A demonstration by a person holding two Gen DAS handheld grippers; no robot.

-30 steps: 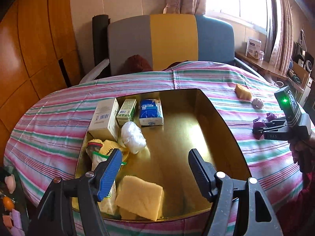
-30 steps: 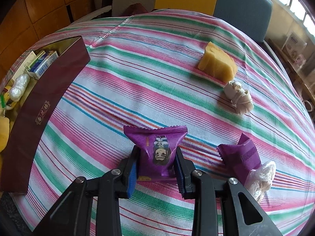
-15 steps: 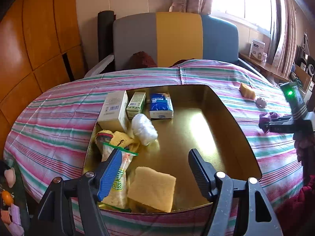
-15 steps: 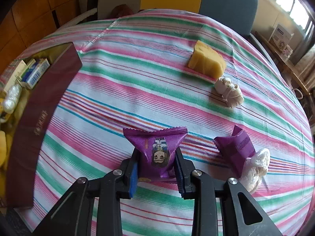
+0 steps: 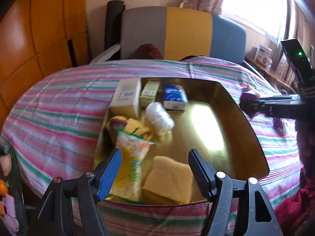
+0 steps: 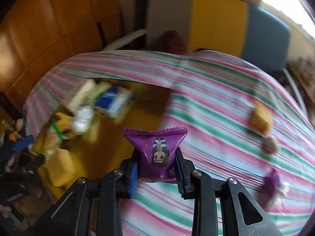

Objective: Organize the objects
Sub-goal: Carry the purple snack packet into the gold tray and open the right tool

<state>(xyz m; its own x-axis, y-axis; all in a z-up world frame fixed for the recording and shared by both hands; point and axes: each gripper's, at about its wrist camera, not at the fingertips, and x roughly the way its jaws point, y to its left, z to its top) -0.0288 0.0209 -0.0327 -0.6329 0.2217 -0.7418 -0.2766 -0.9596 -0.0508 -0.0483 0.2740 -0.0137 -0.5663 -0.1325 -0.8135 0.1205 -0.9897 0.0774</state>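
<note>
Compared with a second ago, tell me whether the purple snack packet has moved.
Yes. The purple snack packet, clamped in the right tool, has been lifted off the striped tablecloth and carried left toward the gold box.

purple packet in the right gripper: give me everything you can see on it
The purple packet is a small pillow-style snack wrapper of glossy, crinkled foil-like film with a zigzag crimped top edge. A cartoon face printed on its front reads upside down in the right wrist view. It stands upright, pinched at its lower half between the pads of the shut right gripper, clear of the striped tablecloth. Only the pads touch it.
</note>
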